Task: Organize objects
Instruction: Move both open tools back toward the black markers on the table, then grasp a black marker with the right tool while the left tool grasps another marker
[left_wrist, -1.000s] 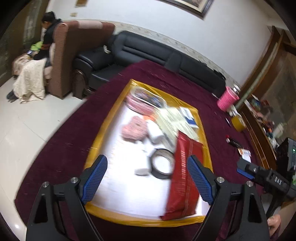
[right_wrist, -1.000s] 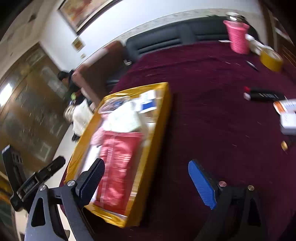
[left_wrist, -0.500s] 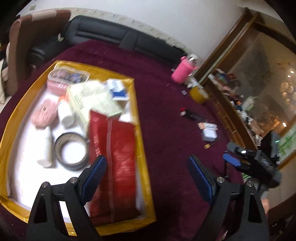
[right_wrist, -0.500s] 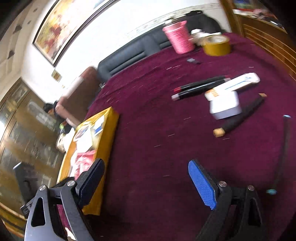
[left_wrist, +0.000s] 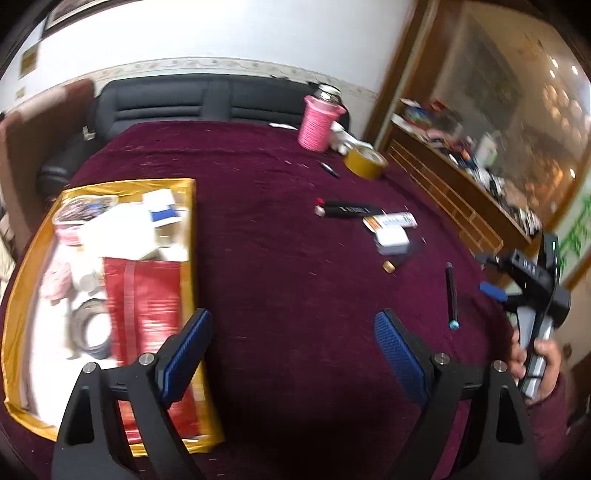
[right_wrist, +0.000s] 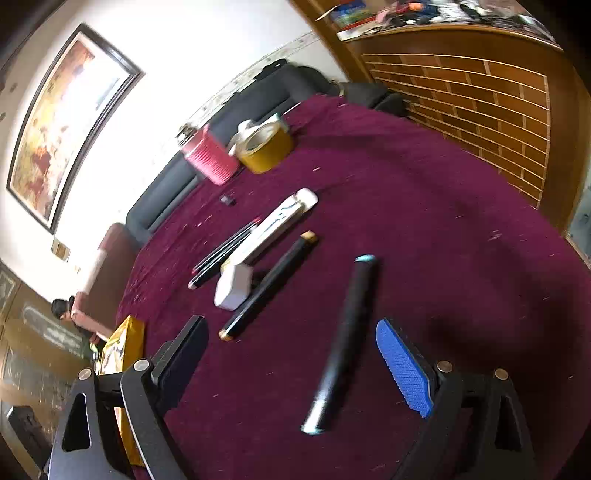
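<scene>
On the maroon cloth (right_wrist: 424, 206), right of the yellow tray (left_wrist: 188, 221), lie the loose items yet to be sorted: teal-capped pen (right_wrist: 343, 339), gold-capped pen (right_wrist: 269, 284), white box (right_wrist: 232, 286), flat white pack (right_wrist: 273, 227), two dark markers (right_wrist: 221, 254), tape roll (right_wrist: 264, 146), pink flask (right_wrist: 208, 158). The tray already holds a red packet (left_wrist: 147, 295), a grey ring (left_wrist: 88, 328) and blurred papers. Right gripper (right_wrist: 291, 354): jaws spread wide, empty, poised over the near half of the teal-capped pen, which lies lengthwise between the pads, touching neither. Left gripper (left_wrist: 291, 347): jaws spread wide, empty, over bare cloth just right of the tray's edge. The step in hand appears to be picking up the teal-capped pen with the right gripper. To do it well, the pads want to come across the barrel, not along it, so the wrist likely needs turning until the pen runs crosswise between the pads; descend until the tips meet the cloth, close near the barrel's middle so it does not tip, and lift straight. The pen is round and may roll under a glancing touch. The gold-capped pen lies near the left pad and should stay outside the jaws.
</scene>
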